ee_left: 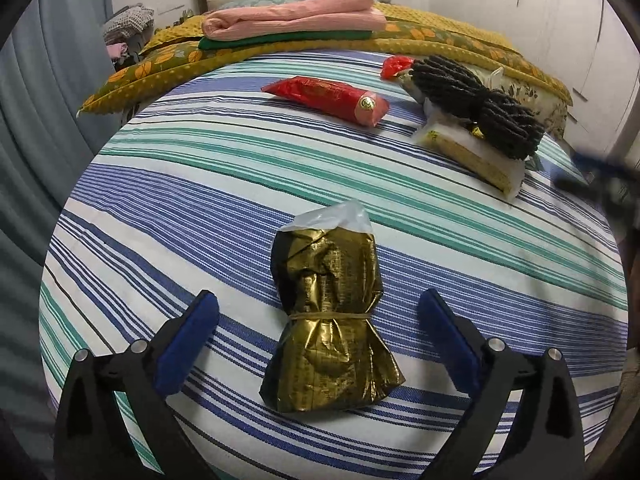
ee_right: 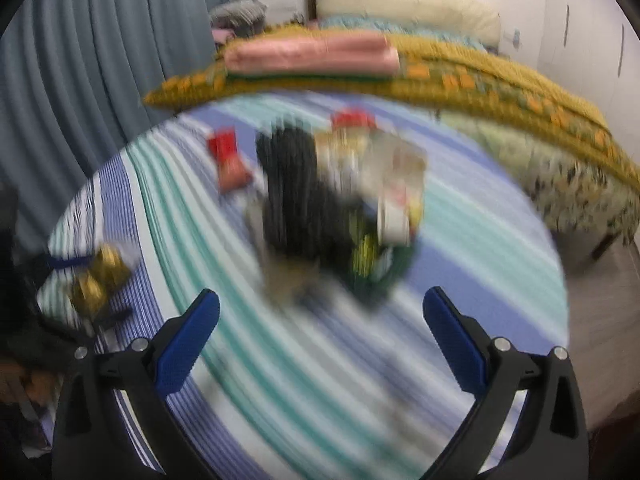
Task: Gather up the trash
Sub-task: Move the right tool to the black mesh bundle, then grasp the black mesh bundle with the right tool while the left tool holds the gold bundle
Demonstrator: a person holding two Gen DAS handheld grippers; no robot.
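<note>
The left gripper (ee_left: 319, 338) is held wide open, empty, straddling a crumpled gold foil packet tied with a rubber band (ee_left: 331, 320) on the striped bed sheet (ee_left: 160, 200). Its long axis runs along the fingers. The right gripper (ee_right: 321, 338), open and empty, is farther off.

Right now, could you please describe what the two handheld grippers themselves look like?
They look alike. The left gripper and right gripper each have two black plastic arms that angle outward, each ending in a tapered finger faced with a textured blue pad. Round silver pivot pins sit at the joints. No cables, markings or sleeves show.
</note>
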